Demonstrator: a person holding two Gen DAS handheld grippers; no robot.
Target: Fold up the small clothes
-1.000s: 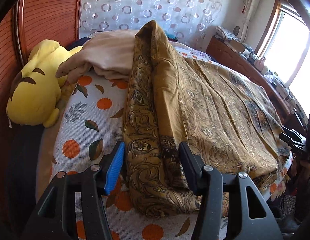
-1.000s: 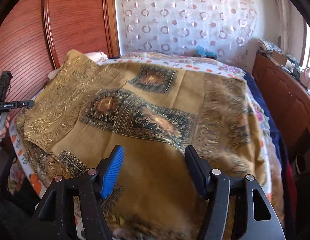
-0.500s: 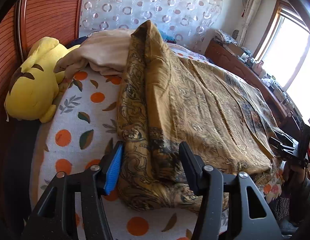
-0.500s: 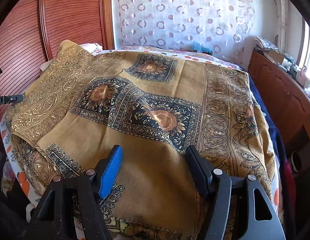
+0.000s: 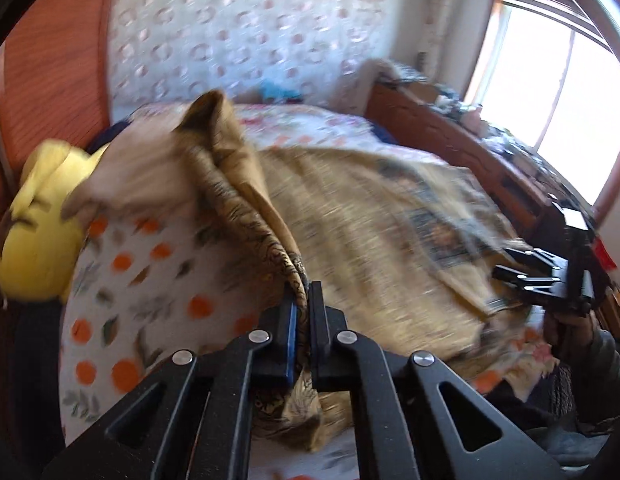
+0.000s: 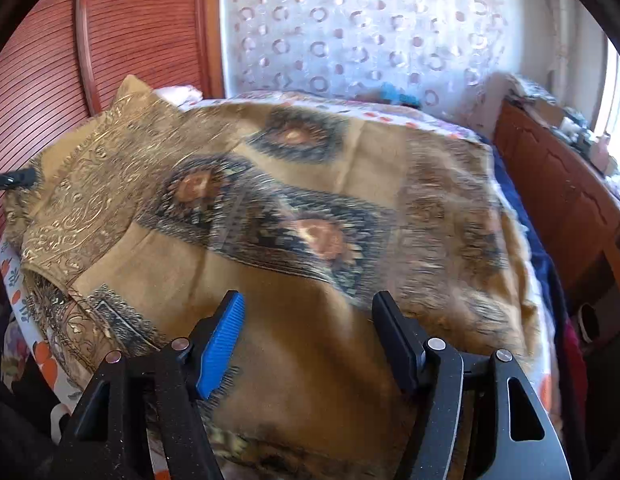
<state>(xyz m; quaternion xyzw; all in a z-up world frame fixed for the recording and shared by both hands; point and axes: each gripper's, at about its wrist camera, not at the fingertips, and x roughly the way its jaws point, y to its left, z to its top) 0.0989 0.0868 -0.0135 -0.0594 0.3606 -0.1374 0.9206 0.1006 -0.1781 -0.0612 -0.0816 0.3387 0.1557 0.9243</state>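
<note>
Between left hand-held gripper (image 5: 303, 296) pads — scarf (image 5: 374, 232)

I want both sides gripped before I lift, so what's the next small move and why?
Probably close the right gripper on the brown patterned cloth. It is open over the near edge, while the left gripper is already shut on its corner, so only one side is held.

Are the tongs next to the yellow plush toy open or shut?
Shut. The left tongs pinch the golden-brown patterned cloth, its edge squeezed between both fingers.
</note>
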